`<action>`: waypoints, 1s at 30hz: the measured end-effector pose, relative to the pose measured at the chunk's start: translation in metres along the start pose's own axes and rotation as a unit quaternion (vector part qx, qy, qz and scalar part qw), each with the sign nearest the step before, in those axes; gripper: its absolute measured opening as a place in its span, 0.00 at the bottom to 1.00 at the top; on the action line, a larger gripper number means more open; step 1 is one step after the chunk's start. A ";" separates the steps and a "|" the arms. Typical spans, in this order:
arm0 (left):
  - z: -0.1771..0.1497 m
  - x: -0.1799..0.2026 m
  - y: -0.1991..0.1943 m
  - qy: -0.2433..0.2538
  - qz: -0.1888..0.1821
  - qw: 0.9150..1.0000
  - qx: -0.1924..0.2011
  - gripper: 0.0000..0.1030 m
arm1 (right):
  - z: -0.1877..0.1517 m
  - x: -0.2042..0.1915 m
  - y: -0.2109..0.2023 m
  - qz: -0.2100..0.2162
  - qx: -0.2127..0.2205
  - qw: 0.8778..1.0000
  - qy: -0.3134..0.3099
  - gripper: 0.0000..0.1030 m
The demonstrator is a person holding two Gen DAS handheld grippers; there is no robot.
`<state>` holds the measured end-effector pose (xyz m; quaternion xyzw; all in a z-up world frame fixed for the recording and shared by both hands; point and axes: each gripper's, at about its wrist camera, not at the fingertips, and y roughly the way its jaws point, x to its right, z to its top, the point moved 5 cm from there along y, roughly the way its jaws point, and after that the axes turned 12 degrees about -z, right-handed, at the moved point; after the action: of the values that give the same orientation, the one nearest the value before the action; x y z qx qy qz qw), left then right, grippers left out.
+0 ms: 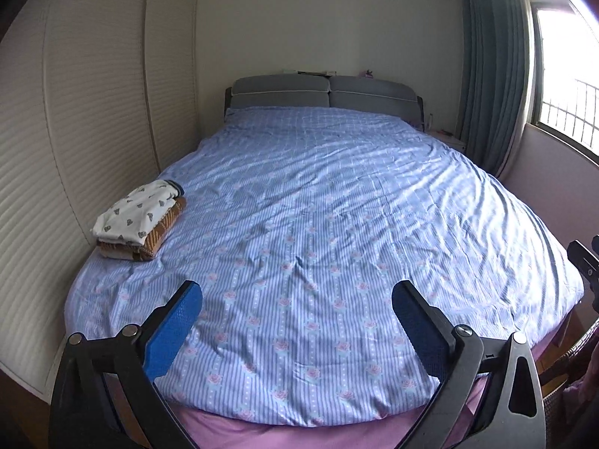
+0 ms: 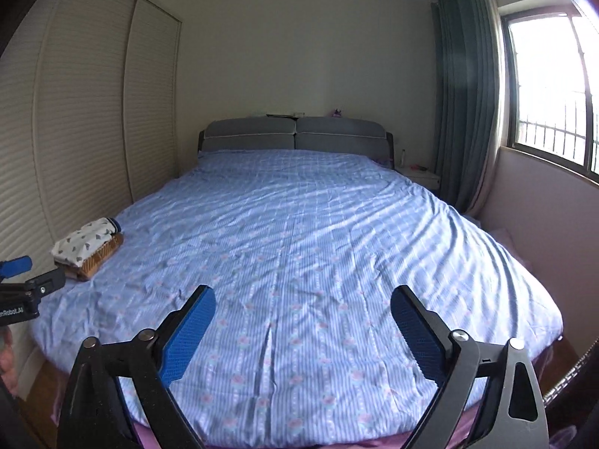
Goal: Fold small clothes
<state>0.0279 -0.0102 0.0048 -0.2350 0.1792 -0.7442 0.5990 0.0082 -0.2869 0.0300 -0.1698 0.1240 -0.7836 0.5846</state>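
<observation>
left gripper spread, empty | right gripper spread, empty | folded clothes stack – maybe three items – left on bed

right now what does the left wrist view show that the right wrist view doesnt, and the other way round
Only the left wrist view shows the open left gripper from behind, with a sliver of the right gripper's body at its right edge. Only the right wrist view shows the open right gripper from behind and the left gripper's blue fingers from the side. Both show the blue striped bedspread, the folded clothes stack near its left edge, the grey headboard and the window.
</observation>
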 end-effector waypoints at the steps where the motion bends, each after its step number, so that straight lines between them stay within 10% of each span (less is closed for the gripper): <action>1: -0.004 -0.002 -0.003 -0.009 0.002 1.000 0.002 1.00 | -0.001 -0.002 -0.004 -0.001 0.002 1.000 -0.003 0.97; 30: -0.012 -0.006 -0.024 -0.021 -0.004 1.000 0.001 1.00 | -0.018 -0.019 -0.029 0.000 -0.018 1.000 -0.004 0.97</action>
<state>0.0024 0.0010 0.0073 -0.2504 0.1647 -0.7417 0.6000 -0.0197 -0.2604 0.0227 -0.1836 0.1354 -0.7805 0.5821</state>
